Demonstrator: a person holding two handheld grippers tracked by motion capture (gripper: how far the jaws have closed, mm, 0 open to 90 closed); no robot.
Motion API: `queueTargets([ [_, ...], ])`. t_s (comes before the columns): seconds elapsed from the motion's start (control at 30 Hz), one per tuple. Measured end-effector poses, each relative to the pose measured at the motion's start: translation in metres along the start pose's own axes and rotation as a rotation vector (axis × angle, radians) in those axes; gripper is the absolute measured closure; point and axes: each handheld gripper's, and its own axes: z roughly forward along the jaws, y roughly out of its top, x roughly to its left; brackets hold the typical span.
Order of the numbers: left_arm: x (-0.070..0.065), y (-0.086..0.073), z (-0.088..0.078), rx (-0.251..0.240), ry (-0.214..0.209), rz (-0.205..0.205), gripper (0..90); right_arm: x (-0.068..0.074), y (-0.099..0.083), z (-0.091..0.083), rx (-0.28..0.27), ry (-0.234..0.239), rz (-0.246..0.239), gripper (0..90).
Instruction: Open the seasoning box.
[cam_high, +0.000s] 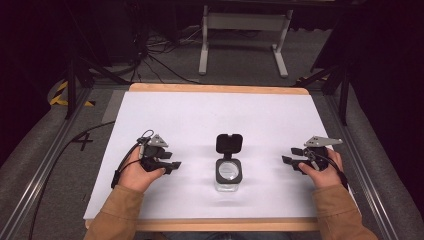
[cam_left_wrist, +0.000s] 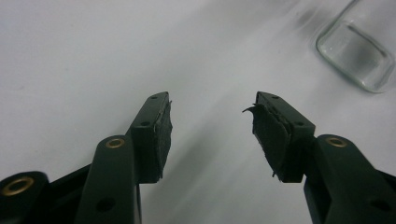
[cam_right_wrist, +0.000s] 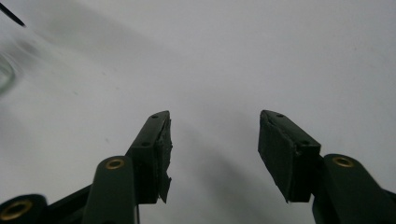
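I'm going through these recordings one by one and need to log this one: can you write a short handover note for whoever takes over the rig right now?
Left gripper: open, nothing between the jaws, low over the white table to the left of the jar.
Right gripper: open, empty, to the right of the jar.
Clear square jar: upright at the table's middle near the front edge, its black hinged lid flipped open toward the far side.
Done: the lid stands open and both grippers are clear of the jar.
Left: the jar's contents cannot be made out; check before going on.
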Motion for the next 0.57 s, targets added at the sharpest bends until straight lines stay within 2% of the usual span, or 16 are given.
queueTargets([
  [0.13, 0.004, -0.003, 0.003, 0.019, -0.018, -0.006, 44.3, -0.006, -0.007, 0.006, 0.03, -0.009, 0.008, 43.7],
  [0.17, 0.004, -0.004, 0.005, 0.043, -0.024, -0.011, 41.9, -0.007, -0.008, 0.007, 0.034, -0.009, 0.016, 43.4],
  [0.27, 0.005, -0.005, 0.005, 0.063, 0.0, 0.016, 42.6, -0.007, -0.01, 0.01, 0.054, -0.012, -0.001, 42.5],
  [0.33, 0.006, -0.006, 0.004, 0.045, 0.003, 0.018, 41.5, -0.006, -0.01, 0.012, 0.057, -0.008, -0.004, 41.3],
  [0.43, 0.006, -0.006, 0.005, 0.053, -0.015, 0.009, 39.9, -0.004, -0.009, 0.014, 0.063, -0.005, -0.017, 40.3],
  [0.57, 0.006, -0.004, 0.008, 0.051, -0.009, 0.005, 39.2, -0.003, -0.01, 0.013, 0.059, -0.005, -0.023, 39.8],
])
